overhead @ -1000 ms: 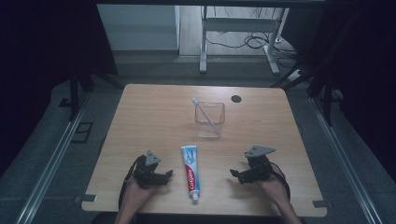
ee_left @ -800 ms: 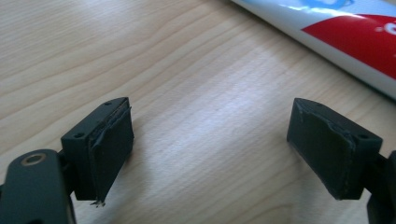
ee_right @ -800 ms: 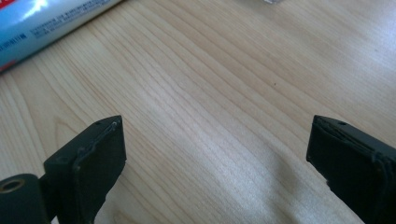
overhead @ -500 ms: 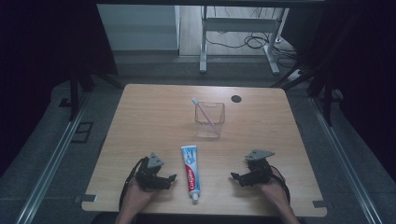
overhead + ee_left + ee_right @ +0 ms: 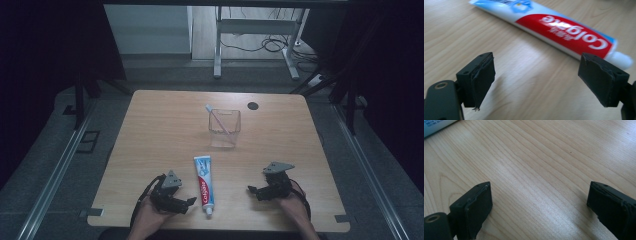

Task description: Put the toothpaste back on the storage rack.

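Nothing gripped yet: left tongs (image 5: 536,82) apart beside toothpaste tube (image 5: 203,183), right tongs (image 5: 539,207) apart over bare surface (image 5: 165,130); grasp pending.

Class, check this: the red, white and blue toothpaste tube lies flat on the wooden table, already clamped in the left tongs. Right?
Not clamped. In the left gripper view the left tongs stand open and empty, with the red, white and blue toothpaste tube lying flat on the wooden table just beyond them.

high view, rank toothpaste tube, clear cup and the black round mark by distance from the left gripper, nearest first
From the left gripper:
1. toothpaste tube, lying just beside it toward the table's middle.
2. clear cup, mid-table, with a toothbrush in it.
3. black round mark, near the table's far edge.
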